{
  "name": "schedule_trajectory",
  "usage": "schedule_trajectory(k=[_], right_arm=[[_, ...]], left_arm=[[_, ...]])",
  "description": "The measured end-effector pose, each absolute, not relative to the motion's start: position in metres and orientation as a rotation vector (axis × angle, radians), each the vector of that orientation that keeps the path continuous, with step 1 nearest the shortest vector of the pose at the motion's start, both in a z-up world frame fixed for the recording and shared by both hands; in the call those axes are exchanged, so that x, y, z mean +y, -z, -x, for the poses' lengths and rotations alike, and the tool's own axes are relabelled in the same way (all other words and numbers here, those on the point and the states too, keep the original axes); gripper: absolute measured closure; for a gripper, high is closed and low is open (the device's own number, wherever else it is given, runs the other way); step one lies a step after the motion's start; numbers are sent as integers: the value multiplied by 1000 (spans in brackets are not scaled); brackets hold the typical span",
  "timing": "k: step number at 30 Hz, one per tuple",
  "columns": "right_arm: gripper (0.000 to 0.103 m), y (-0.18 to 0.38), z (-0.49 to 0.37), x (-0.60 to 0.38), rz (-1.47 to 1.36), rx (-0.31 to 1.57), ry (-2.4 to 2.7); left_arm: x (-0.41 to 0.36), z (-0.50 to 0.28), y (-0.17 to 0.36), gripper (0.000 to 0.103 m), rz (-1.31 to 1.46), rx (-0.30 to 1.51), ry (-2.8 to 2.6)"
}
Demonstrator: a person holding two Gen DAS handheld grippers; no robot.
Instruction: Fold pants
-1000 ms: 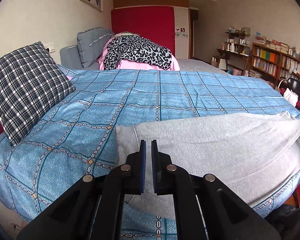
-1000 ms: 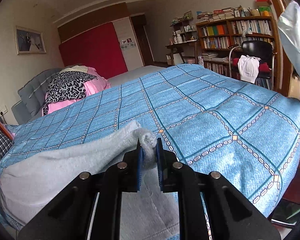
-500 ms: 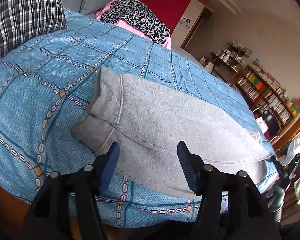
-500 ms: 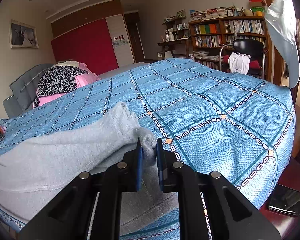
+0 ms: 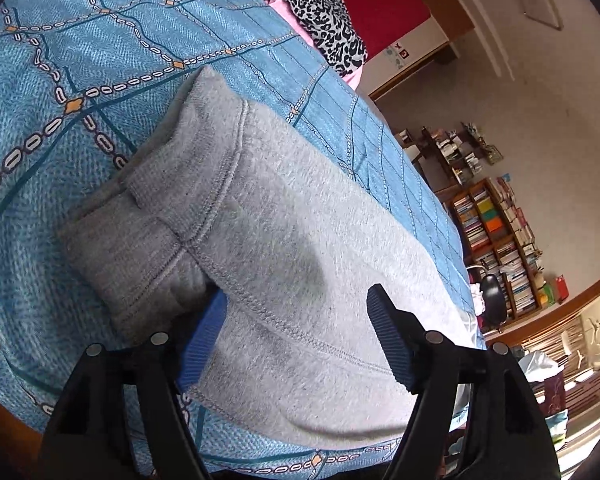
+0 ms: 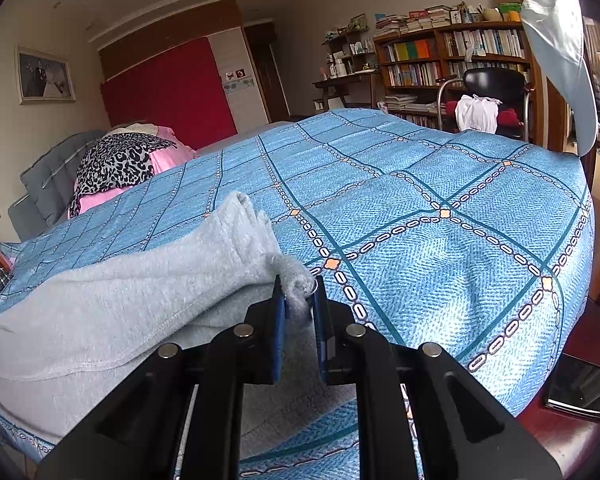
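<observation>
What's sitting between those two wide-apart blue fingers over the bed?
In the left wrist view, the grey pants lie between the fingers of the left gripper, which are opening and not pressing on the cloth.

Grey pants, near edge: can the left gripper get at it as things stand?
Probably yes. The left gripper, jaws opening, already straddles the near edge of the grey pants; nothing lies between. The right gripper pinches a different bunch.

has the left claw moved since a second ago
Yes. The left claw has dropped and rolled toward the gray pants; the blue bedspread now tilts across its view. Its jaws are opening, one finger under the fabric's edge, not pressing.
</observation>
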State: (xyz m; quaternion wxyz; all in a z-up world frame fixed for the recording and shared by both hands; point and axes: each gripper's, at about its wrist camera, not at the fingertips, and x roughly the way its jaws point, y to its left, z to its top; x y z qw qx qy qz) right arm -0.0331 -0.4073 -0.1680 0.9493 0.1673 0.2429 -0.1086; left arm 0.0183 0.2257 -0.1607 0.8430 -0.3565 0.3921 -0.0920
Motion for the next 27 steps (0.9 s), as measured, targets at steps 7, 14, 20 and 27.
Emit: schedule_trajectory(k=[7, 14, 20, 27], right_arm=[[90, 172, 29, -406, -323, 497, 231], [90, 164, 30, -406, -331, 478, 213], [90, 140, 38, -402, -307, 426, 196], [90, 149, 60, -401, -276, 478, 219]], left_arm=[[232, -30, 165, 81, 782, 832, 117], [242, -6, 135, 97, 779, 724, 123], [247, 19, 101, 97, 688, 662, 94], [246, 38, 119, 97, 608, 756, 48]])
